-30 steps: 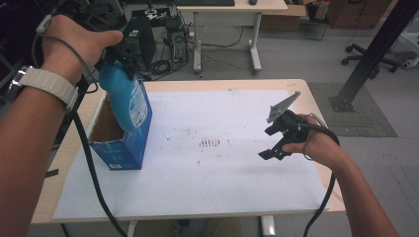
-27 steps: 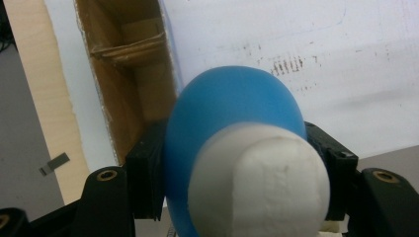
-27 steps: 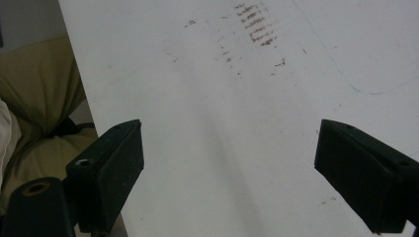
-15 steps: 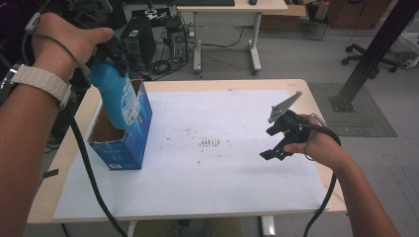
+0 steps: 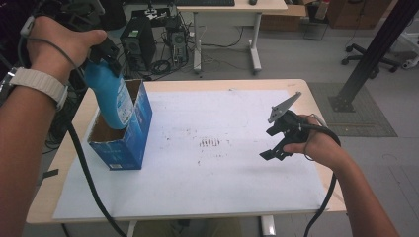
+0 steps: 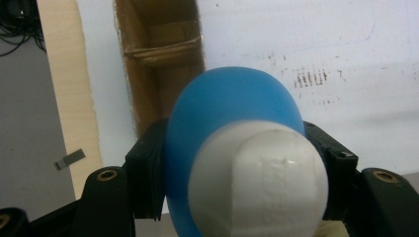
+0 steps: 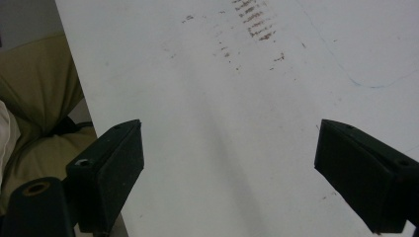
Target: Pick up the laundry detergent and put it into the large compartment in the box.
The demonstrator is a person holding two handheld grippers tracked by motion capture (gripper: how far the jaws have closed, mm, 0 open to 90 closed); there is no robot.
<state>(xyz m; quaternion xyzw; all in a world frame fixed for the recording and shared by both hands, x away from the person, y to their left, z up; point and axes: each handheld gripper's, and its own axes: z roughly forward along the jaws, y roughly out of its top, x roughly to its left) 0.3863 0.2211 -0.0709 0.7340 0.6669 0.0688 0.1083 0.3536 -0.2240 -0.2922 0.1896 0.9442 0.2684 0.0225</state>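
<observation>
A white sheet [image 5: 207, 173] with some small dark marks [image 5: 210, 143] covers most of the light wooden table [image 5: 316, 103]. Behind the table stand a computer tower [image 5: 134, 44] with tangled cables [image 5: 170, 59] and another white desk [image 5: 232, 10]. An office chair [image 5: 365, 49] is at far right.

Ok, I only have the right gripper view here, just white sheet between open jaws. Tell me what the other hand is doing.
Observer: The left gripper is shut on a blue bottle, clamped just below its white cap.
Operator: Say where that bottle is relative to the table.
Observer: It hangs upright with its lower part inside an open blue cardboard box at the table's left side.
Operator: Tell me what's in the box.
Observer: The left gripper view looks down into it: brown cardboard walls, nothing else visible.
</observation>
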